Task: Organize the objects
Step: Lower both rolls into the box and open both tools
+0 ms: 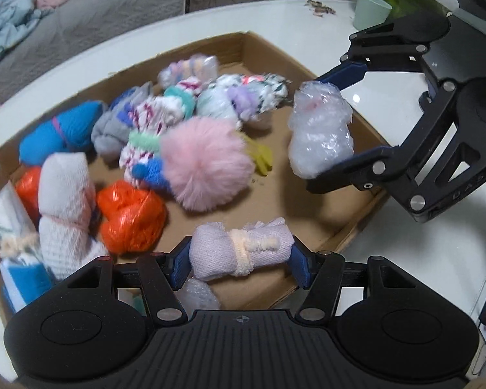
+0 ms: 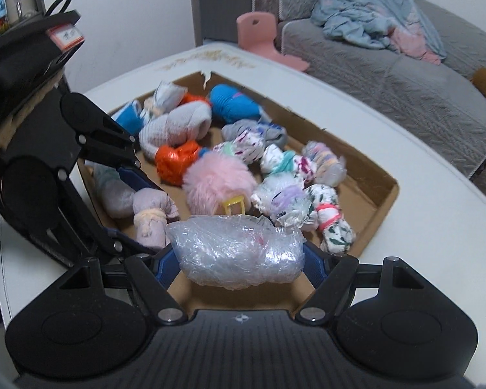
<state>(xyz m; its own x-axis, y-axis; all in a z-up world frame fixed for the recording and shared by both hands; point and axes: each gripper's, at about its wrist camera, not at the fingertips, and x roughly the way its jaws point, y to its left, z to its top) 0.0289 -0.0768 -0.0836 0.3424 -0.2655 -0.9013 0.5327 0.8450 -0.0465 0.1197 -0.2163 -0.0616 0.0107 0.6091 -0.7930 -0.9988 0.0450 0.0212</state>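
Left tongs (image 1: 241,261), bottom centre of the left wrist view, are clamped on a lilac roll (image 1: 239,248) tied with a cream band; blue pads press both ends. Roll held above the near edge of the box (image 1: 356,227). Same tongs appear at left of the right wrist view (image 2: 145,214), roll (image 2: 154,215) between the pads there.

Right tongs (image 2: 239,259), bottom centre of the right wrist view, are clamped on a clear wrap bundle (image 2: 239,251), held over the near edge of the box (image 2: 382,201). In the left wrist view these tongs (image 1: 320,129) enter from the right, bundle (image 1: 320,129) gripped end to end, above the box's right side.

Box: shallow cardboard tray on a white tabletop (image 1: 421,259). Contents, left wrist view:
- pink pompom (image 1: 207,165), centre, touching a yellow clip (image 1: 262,155) on its right
- orange bag (image 1: 131,217), lower left of the pompom
- white roll (image 1: 66,210), left of the orange bag
- blue roll (image 1: 61,133), upper left
- patterned rolls (image 1: 243,97), clustered upper centre, blurred

Green cup (image 1: 371,11) on the tabletop, upper right. Grey sofa (image 2: 405,74) with a blue cloth (image 2: 372,16) at upper right of the right wrist view.
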